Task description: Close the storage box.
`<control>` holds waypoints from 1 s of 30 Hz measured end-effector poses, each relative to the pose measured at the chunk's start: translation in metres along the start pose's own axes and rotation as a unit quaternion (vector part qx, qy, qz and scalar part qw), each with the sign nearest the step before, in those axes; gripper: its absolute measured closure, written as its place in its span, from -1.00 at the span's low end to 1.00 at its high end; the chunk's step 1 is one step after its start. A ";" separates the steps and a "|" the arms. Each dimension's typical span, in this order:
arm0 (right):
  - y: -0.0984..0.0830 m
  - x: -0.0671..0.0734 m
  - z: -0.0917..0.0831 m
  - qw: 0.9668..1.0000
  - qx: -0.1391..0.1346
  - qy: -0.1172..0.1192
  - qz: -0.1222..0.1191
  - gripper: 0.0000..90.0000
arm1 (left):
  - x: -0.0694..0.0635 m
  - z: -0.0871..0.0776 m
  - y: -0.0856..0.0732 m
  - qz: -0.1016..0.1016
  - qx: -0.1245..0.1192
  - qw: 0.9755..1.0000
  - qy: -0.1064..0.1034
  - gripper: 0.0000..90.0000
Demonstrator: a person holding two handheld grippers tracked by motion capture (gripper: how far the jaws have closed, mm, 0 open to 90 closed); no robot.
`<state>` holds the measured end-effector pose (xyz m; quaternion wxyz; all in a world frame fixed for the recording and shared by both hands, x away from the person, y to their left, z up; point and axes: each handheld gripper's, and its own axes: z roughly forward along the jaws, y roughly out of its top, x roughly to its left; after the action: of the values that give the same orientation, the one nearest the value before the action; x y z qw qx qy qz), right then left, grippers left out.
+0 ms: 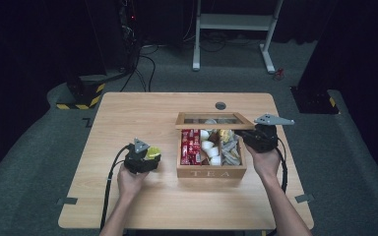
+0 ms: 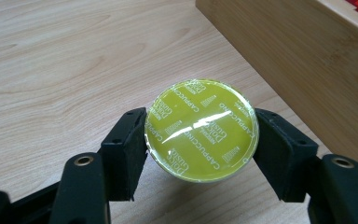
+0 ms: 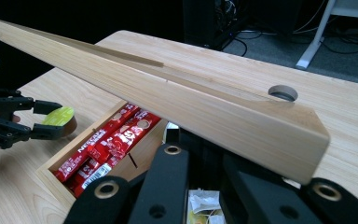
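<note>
Yellow foil tops the coffee capsule (image 2: 202, 129), a round pod printed with "cappuccino", and the left gripper (image 2: 200, 140) has it clamped between its two black jaws, one pad on each side of the rim. It hangs just above the bare wood of the table (image 1: 128, 113), left of the tea box (image 1: 211, 172) and near its front corner. The box sits right of the table's middle, with red sachets (image 1: 190, 146) in its left compartment, white capsules (image 1: 210, 147) in the middle one and paper packets (image 1: 230, 147) on the right. Its wooden lid (image 3: 177, 93) is propped up at the far side by the right gripper (image 1: 256, 137), whose jaws are closed on the lid's right edge.

By the look of it, the step in hand is carrying the capsule between box and table while the lid is held open. Next, the left hand needs a steady, level move with the pod kept flat, and the right hand must keep the lid raised.
</note>
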<state>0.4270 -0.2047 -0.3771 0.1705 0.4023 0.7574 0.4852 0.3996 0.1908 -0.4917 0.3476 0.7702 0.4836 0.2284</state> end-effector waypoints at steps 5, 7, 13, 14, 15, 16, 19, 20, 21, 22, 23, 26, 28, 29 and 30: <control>0.000 0.000 0.000 1.000 0.000 0.001 0.000 1.00 | 0.000 0.002 -0.001 -0.006 0.001 1.000 -0.002 -0.16; 0.000 0.000 0.000 1.000 -0.001 0.001 -0.001 1.00 | 0.000 0.003 -0.002 -0.003 0.003 1.000 -0.003 -0.16; 0.000 0.000 0.000 1.000 -0.001 0.001 0.001 1.00 | 0.001 0.003 -0.002 -0.008 0.000 1.000 -0.012 -0.23; 0.000 0.000 0.000 1.000 -0.001 0.001 0.001 1.00 | 0.001 0.003 -0.002 -0.008 0.000 1.000 -0.012 -0.26; 0.000 0.000 0.000 1.000 -0.001 0.001 0.000 1.00 | 0.001 0.003 -0.002 -0.010 0.000 1.000 -0.012 -0.28; 0.000 0.000 0.000 1.000 -0.001 0.001 0.000 1.00 | 0.001 0.003 -0.002 -0.010 0.000 1.000 -0.012 -0.29; 0.000 0.000 0.001 1.000 -0.003 0.003 0.001 1.00 | 0.001 0.003 -0.003 -0.014 -0.001 1.000 -0.015 -0.33; 0.000 0.000 0.001 1.000 -0.002 0.003 0.001 1.00 | 0.001 0.003 -0.003 -0.014 0.000 1.000 -0.017 -0.34; 0.000 -0.001 0.001 1.000 -0.002 0.003 0.001 1.00 | 0.001 0.003 -0.003 -0.014 0.000 1.000 -0.017 -0.35; -0.001 0.000 0.001 1.000 -0.002 0.004 0.001 1.00 | 0.000 0.001 -0.003 -0.015 -0.002 1.000 -0.019 -0.36; -0.001 -0.001 0.001 1.000 -0.002 0.003 0.000 1.00 | 0.000 0.001 -0.003 -0.012 -0.004 1.000 -0.020 -0.36; -0.001 -0.001 0.001 1.000 -0.003 0.005 0.000 1.00 | 0.000 -0.003 -0.001 -0.016 -0.012 0.999 -0.027 -0.37; -0.001 -0.001 0.001 1.000 -0.002 0.006 0.001 1.00 | 0.000 -0.006 -0.001 -0.019 -0.017 0.999 -0.030 -0.38; -0.002 -0.001 0.001 1.000 -0.002 0.006 0.001 1.00 | 0.000 -0.006 -0.001 -0.019 -0.017 0.999 -0.030 -0.38; -0.002 -0.001 0.001 1.000 -0.002 0.007 0.001 1.00 | -0.001 -0.008 -0.001 -0.021 -0.020 0.999 -0.031 -0.38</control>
<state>0.4269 -0.2052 -0.3792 0.1655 0.3997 0.7571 0.4896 0.3937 0.1929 -0.4872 0.3827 0.7595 0.4837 0.2066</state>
